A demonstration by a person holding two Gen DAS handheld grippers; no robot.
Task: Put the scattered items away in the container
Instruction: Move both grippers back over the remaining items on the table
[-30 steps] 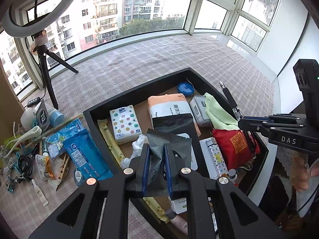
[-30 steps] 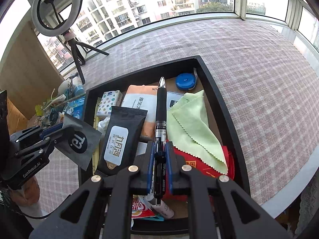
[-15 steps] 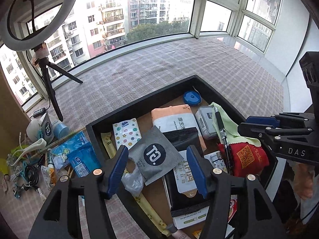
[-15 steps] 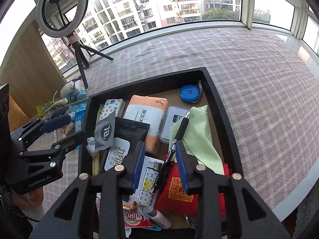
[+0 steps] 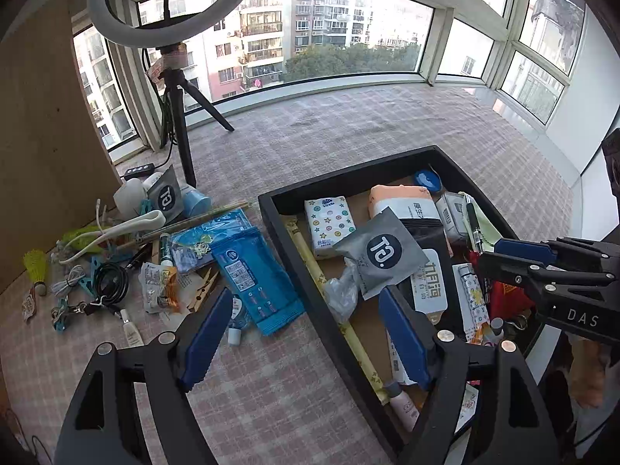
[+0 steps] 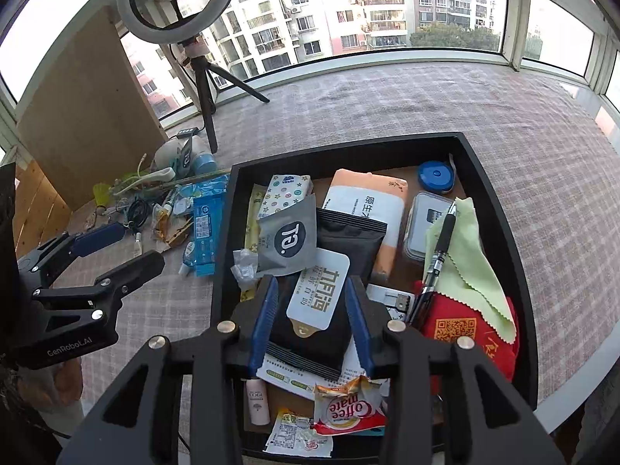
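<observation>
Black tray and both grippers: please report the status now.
Left gripper open, empty. Right gripper open, empty. Grey sachet and black pen inside black tray. Blue packet still outside.

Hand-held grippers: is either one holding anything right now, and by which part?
Nothing is held. The left hand-held gripper and right hand-held gripper are both open.
</observation>
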